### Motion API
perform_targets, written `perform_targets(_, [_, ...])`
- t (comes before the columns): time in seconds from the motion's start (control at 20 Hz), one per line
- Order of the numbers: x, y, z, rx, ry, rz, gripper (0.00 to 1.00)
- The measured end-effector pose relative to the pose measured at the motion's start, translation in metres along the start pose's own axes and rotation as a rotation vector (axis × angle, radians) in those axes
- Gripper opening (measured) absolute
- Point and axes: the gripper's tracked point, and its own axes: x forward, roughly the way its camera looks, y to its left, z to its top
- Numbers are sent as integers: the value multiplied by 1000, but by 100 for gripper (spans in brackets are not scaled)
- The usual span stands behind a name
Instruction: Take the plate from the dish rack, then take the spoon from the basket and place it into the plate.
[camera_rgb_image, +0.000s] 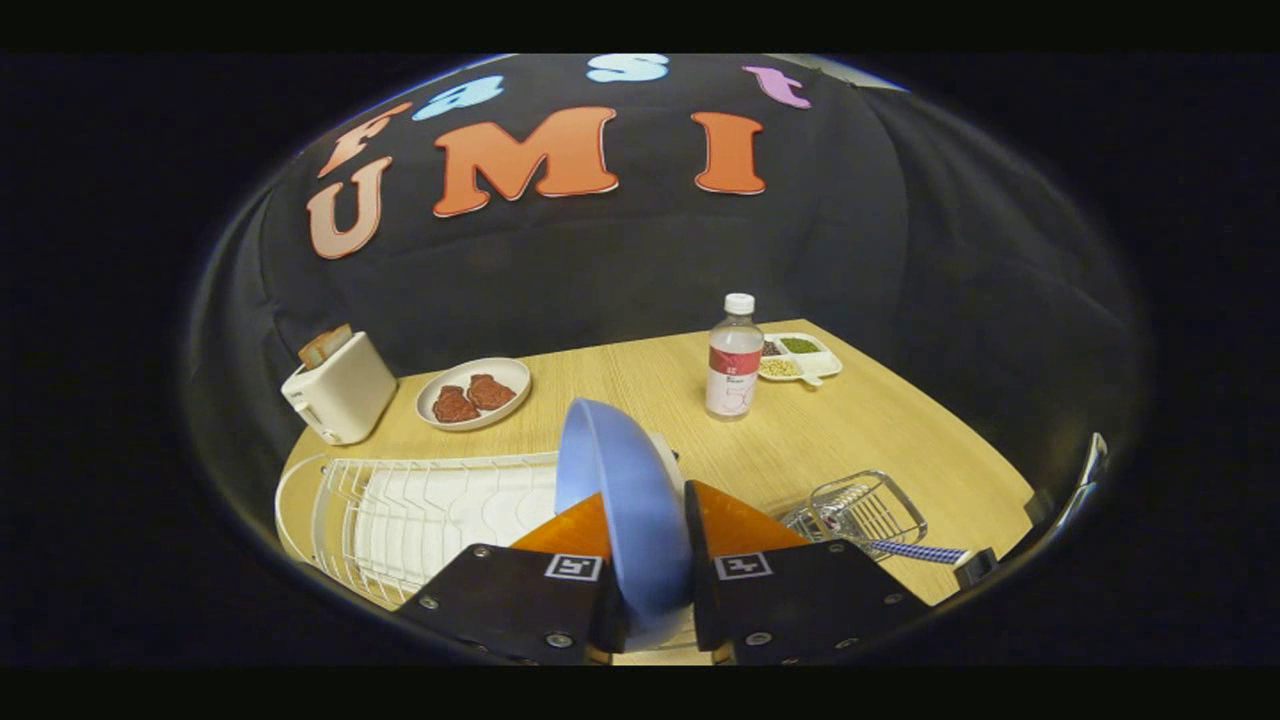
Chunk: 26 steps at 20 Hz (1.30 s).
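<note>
We see the jaws closed tight on the round blue plastic plate (625, 500), held on edge above the white wire dish rack (420, 510) on the wooden counter (850, 430).

We're looking along the gripper (650, 495) now, and we've got two broad, flat-topped blocks side by side, each with angled edges. Small round screws (483, 550) dot their corners, three that we can count on each block. Right at the inner front corner of each block sits a square black-and-white marker (573, 567), one a side. Ahead of the blocks, each finger narrows to a smooth wedge, and both wedges press on the plate (620, 470).
</note>
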Motion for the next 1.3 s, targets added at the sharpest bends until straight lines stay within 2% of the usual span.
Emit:
perform_targets(0.35, [-12,-1,23,-86,-63,-54,25])
perform_targets(0.55, [-15,-12,33,-55,-87,-65,25])
perform_targets(0.75, [-28,-22,35,-16,-99,-38,25])
perform_targets(0.9, [-45,-24,30,45,-99,27,25])
perform_targets(1.3, [-119,-28,-11,254,-81,271,25])
